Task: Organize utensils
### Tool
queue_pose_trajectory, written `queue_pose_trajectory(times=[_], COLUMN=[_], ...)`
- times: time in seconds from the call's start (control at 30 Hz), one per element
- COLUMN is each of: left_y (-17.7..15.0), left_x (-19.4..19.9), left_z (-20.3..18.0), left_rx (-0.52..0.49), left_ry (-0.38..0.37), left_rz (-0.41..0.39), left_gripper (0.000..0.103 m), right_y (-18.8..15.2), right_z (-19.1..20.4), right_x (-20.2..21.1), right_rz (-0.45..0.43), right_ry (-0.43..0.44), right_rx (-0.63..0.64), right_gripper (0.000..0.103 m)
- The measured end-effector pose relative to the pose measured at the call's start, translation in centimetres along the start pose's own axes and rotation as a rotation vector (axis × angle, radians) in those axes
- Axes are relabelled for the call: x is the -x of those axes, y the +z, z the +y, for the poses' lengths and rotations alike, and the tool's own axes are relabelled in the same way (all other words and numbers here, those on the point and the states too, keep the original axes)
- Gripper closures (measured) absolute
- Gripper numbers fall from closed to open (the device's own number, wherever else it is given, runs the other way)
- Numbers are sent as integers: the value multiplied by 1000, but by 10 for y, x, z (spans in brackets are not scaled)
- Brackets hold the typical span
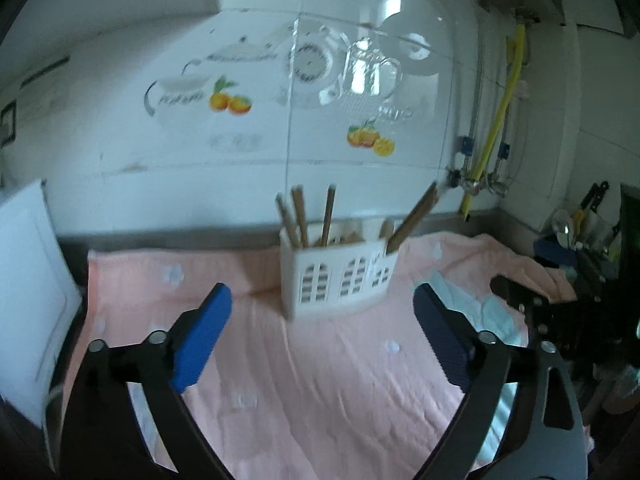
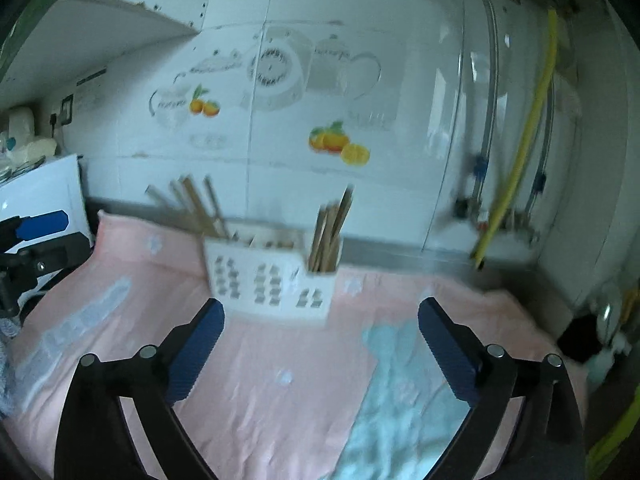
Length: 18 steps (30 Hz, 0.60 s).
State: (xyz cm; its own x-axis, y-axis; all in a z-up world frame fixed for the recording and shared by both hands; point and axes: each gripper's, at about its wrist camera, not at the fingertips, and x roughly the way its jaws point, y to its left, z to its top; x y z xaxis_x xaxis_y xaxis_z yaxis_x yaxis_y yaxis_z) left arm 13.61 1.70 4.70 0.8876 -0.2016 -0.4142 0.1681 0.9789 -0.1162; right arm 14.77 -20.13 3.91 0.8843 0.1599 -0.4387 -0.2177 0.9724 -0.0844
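Note:
A white utensil holder [image 1: 336, 276] with window-shaped cutouts stands on a pink cloth [image 1: 304, 380] near the tiled wall. Several wooden chopsticks [image 1: 300, 216] stick out of its left part and others [image 1: 412, 216] lean out of its right end. In the right wrist view the holder [image 2: 272, 276] shows chopsticks at the left [image 2: 196, 208] and a bundle at the right [image 2: 330, 236]. My left gripper [image 1: 322, 308] is open and empty in front of the holder. My right gripper [image 2: 320, 316] is open and empty in front of it. The left gripper also shows at the left edge [image 2: 40, 226].
A white board [image 1: 28, 292] leans at the left. A yellow hose [image 1: 500, 116] and valves run down the wall at the right. Dark kitchen items [image 1: 580, 236] crowd the right end. A light blue patch [image 2: 400, 392] lies on the cloth.

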Motion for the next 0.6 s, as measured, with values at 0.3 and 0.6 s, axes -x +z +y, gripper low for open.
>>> queue_pose_trajectory(times=[0.3,0.6], left_y=[-47,-74], left_x=[15,18], left_z=[12,17], left_rx=[54,60], left_ry=[38,90], left_rz=[39,87], left_gripper=[5,5], right_y=[-52,-84], right_z=[13,20], right_x=[10,9], right_rz=[63,120], right_ry=[13,16], right_rx=[-82,-139], right_gripper=[7,7])
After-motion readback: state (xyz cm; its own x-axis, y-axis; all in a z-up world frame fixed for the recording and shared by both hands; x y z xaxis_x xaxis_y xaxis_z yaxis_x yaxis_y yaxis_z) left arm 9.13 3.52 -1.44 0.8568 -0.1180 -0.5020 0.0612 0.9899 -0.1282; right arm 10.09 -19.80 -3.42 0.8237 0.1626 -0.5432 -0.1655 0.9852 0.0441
